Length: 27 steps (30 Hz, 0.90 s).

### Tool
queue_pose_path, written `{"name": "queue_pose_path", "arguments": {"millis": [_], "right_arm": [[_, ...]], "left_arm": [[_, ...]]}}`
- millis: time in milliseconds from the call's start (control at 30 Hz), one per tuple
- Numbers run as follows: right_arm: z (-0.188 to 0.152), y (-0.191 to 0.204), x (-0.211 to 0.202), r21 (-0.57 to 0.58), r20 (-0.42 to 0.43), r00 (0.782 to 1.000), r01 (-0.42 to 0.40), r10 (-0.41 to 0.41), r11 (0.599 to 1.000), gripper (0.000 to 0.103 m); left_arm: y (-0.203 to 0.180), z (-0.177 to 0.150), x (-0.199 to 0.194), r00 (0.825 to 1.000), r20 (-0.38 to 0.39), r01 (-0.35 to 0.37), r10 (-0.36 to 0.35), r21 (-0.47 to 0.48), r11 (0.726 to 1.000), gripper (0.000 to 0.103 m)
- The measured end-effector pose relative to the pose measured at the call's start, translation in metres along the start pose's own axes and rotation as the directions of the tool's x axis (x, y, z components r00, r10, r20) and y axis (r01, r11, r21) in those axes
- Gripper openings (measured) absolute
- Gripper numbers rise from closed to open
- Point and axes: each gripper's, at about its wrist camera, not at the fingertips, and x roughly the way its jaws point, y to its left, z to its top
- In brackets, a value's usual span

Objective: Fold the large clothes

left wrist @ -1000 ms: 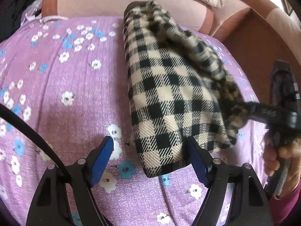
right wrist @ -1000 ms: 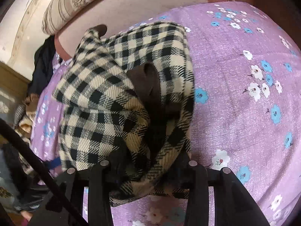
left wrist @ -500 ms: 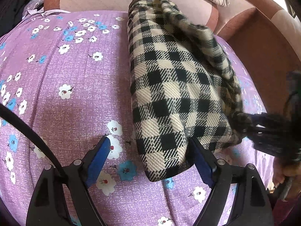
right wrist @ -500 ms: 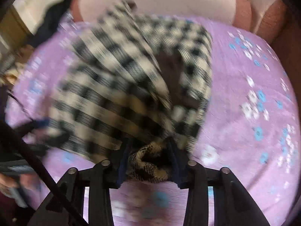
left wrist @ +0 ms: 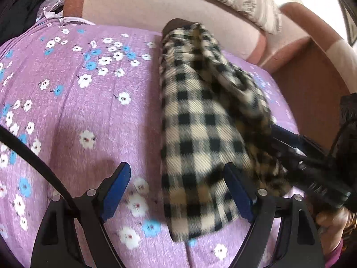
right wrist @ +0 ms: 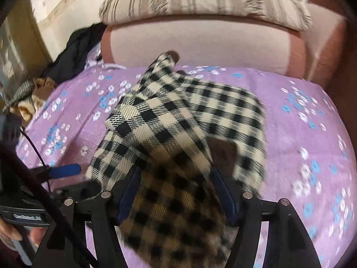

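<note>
The checked coat [left wrist: 200, 134] is lying half-folded on the right of the bed [left wrist: 89, 111]. The right gripper [right wrist: 176, 189], jaws just opening, is releasing its flap; the left gripper [left wrist: 178, 192] is spread, unclamped. The flap may be dragged, undoing the fold.

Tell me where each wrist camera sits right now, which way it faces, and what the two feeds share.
Left wrist: sits on the left gripper, tilted down at the checked garment on the floral sheet; its own blue pads stand open; the right gripper and a hand enter from the right.
Right wrist: sits on the right gripper, facing the sofa backrest; jaws just opening, garment fold between them; the left gripper shows at the left.
Shared: garment, sheet, backrest, striped pillow.
</note>
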Motion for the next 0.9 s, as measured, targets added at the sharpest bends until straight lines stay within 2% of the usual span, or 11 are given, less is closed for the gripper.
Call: {"name": "queue_pose_path", "arguments": {"millis": [100,133,233,333,400,533,600,700,767,833,900], "right_arm": [[0.014,-0.003,0.014,0.03,0.018,1.0,0.013,-0.014,0.999,0.067],[0.02,-0.009,0.016,0.066,0.027,0.999,-0.018,0.016,0.998,0.049],[0.028,-0.037,0.009,0.179,0.089,0.993,-0.086,0.071,0.98,0.021],[0.031,-0.076,0.001,0.334,0.158,0.979,-0.172,0.125,0.927,0.011],[0.029,-0.095,0.012,0.389,0.135,0.982,-0.178,0.136,0.904,0.01],[0.025,-0.11,0.037,0.43,0.085,0.991,-0.127,0.1,0.894,0.007],[0.02,-0.122,0.047,0.478,0.075,0.992,-0.122,0.099,0.87,0.006],[0.014,-0.14,0.05,0.549,0.1,0.982,-0.19,0.162,0.814,0.006],[0.015,-0.143,0.042,0.562,0.143,0.971,-0.239,0.191,0.792,0.016],[0.021,-0.141,0.032,0.527,0.164,0.971,-0.237,0.176,0.816,0.036],[0.029,-0.138,0.028,0.509,0.17,0.974,-0.219,0.151,0.833,0.045]], "left_arm": [[-0.003,0.02,0.007,1.0,0.013,-0.007,0.007,0.001,1.0,0.084],[-0.004,0.028,0.008,1.0,0.026,-0.016,0.016,-0.001,1.0,0.084],[-0.008,0.048,0.013,0.998,0.047,-0.03,0.031,-0.011,0.999,0.084],[-0.011,0.064,0.022,0.997,0.062,-0.043,0.044,-0.027,0.999,0.084],[-0.012,0.072,0.034,0.997,0.051,-0.059,0.061,-0.031,0.998,0.084],[-0.011,0.072,0.06,0.997,0.002,-0.08,0.08,-0.039,0.996,0.084],[-0.008,0.069,0.068,0.997,0.004,-0.075,0.075,-0.06,0.995,0.091],[-0.007,0.068,0.066,0.997,0.004,-0.072,0.072,-0.058,0.996,0.092],[-0.009,0.068,0.058,0.996,0.005,-0.085,0.085,-0.043,0.995,0.092],[-0.009,0.066,0.049,0.995,0.022,-0.099,0.1,-0.022,0.995,0.092],[-0.011,0.065,0.043,0.993,0.039,-0.112,0.112,-0.006,0.994,0.092]]}}
